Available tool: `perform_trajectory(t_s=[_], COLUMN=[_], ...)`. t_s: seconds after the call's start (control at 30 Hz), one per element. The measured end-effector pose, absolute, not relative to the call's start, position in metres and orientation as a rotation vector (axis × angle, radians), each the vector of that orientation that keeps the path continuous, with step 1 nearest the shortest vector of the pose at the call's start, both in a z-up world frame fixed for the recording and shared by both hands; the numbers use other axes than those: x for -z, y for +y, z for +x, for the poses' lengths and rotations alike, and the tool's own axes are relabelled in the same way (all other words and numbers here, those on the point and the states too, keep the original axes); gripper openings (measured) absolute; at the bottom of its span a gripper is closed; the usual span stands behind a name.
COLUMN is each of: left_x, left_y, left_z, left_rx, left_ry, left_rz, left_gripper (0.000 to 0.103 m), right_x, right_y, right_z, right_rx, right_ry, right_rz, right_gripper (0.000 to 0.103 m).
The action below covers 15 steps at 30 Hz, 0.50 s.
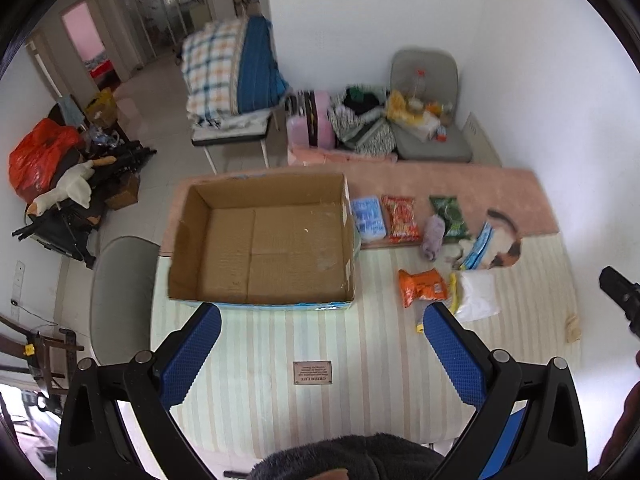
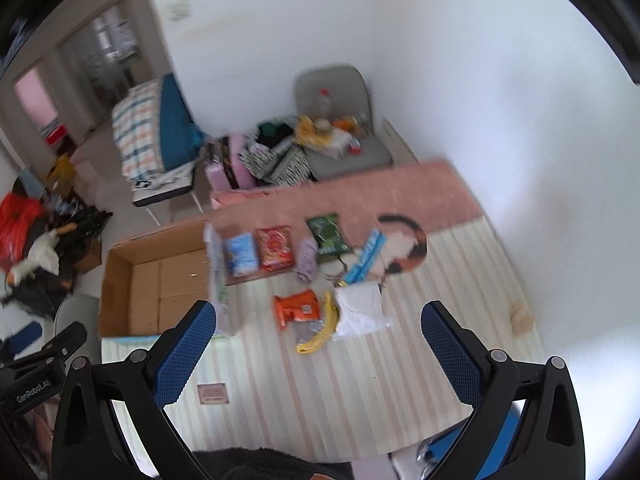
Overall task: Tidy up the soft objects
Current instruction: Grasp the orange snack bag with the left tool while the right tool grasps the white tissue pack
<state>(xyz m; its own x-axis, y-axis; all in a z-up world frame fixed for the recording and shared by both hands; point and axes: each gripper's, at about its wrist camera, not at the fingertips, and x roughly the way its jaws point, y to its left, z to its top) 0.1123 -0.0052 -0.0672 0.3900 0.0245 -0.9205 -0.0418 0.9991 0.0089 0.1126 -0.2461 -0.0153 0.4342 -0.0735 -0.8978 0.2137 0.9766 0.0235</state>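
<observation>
both the left tool (image 1: 322, 322) and right tool (image 2: 319, 318) hang spread wide, holding nothing, above the striped mattress (image 1: 360, 360); the brown cardboard box (image 1: 264, 240) sits empty beside snack packets.

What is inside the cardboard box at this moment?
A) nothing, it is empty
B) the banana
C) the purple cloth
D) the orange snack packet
A: the cardboard box shows only its bare brown floor, while the orange snack packet, banana and purple cloth all lie outside it on the bed.
</observation>
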Motion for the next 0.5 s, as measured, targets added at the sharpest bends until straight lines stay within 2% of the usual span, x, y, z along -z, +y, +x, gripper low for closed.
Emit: perform_trajectory(t_s=[0.13,0.37,0.5], left_x=[0.124,0.225,0.291], left_y=[-0.038,-0.102,-0.13], left_z=[0.157,0.213,0.245], left_rx=[-0.006,0.036,0.058], left_ry=[1.27,1.443,1.599], left_rz=[0.045,0.146,0.115], left_gripper=[0.103,0.103,0.103], right_x=[0.094,0.278,0.352], right_y=[-0.286,-0.325,-0.325], right_z=[0.151,0.22,0.24], right_rx=[0.234,0.222,0.168], right_ry=[1.252,1.536,1.641], right_rz=[0.136,0.054,0.021], right_gripper=[0.103,0.103,0.103])
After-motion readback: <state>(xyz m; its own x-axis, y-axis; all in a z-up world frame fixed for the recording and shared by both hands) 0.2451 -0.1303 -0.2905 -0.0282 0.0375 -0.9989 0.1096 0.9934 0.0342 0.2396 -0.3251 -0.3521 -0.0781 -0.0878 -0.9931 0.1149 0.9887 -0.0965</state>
